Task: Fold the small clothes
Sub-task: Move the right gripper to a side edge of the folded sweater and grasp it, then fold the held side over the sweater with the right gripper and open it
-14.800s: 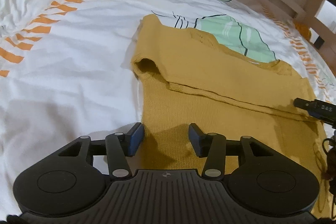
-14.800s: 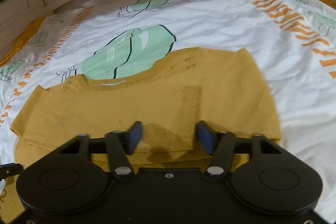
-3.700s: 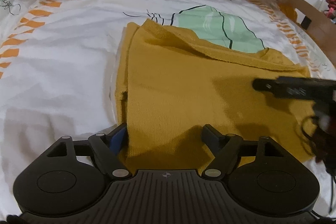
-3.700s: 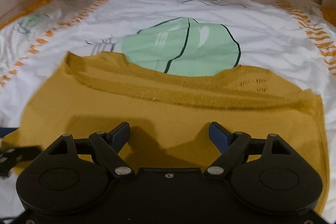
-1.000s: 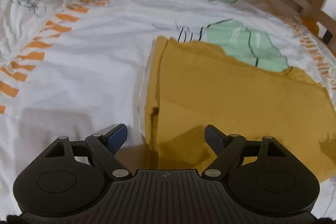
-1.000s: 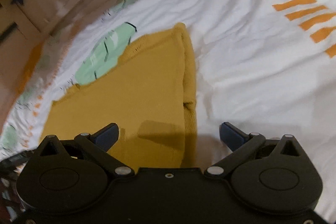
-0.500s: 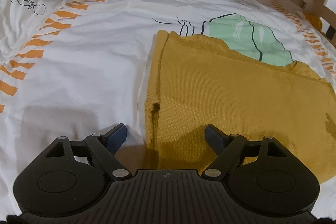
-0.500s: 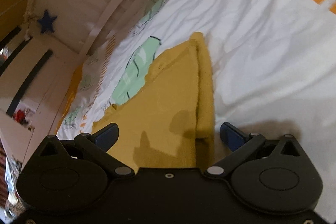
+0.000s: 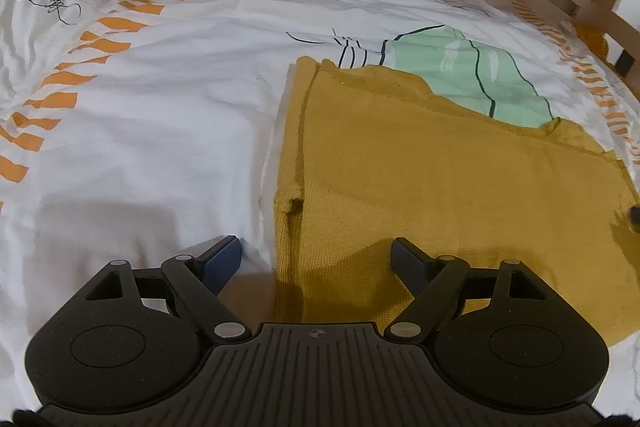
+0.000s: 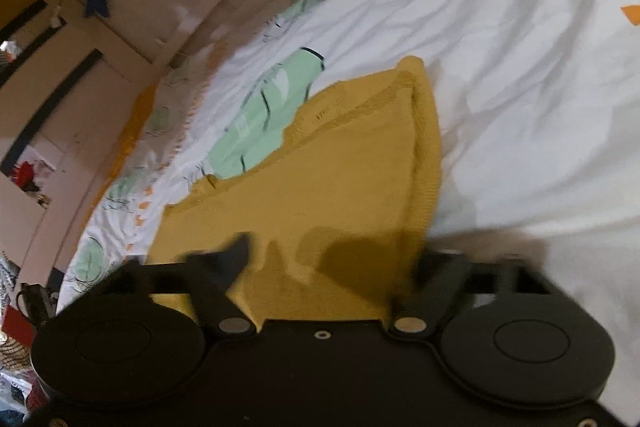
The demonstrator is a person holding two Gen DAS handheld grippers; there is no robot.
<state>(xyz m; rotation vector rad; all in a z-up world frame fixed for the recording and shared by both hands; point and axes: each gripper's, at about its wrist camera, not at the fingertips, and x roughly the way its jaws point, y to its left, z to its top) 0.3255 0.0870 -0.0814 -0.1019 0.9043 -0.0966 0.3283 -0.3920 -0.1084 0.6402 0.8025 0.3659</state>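
Mustard-yellow knit, a small sweater (image 9: 440, 187) lies folded flat on the white bedsheet (image 9: 160, 131) with its orange stripes and green leaf print. The left gripper (image 9: 320, 263) hangs over the sweater's near left corner, jaws spread wide, one pad over bare sheet and the other over the cloth, neither pressing on it. The right gripper (image 10: 332, 259) is at the sweater's near right corner, its jaws closing with the folded edge between them; blur hides whether they touch it.
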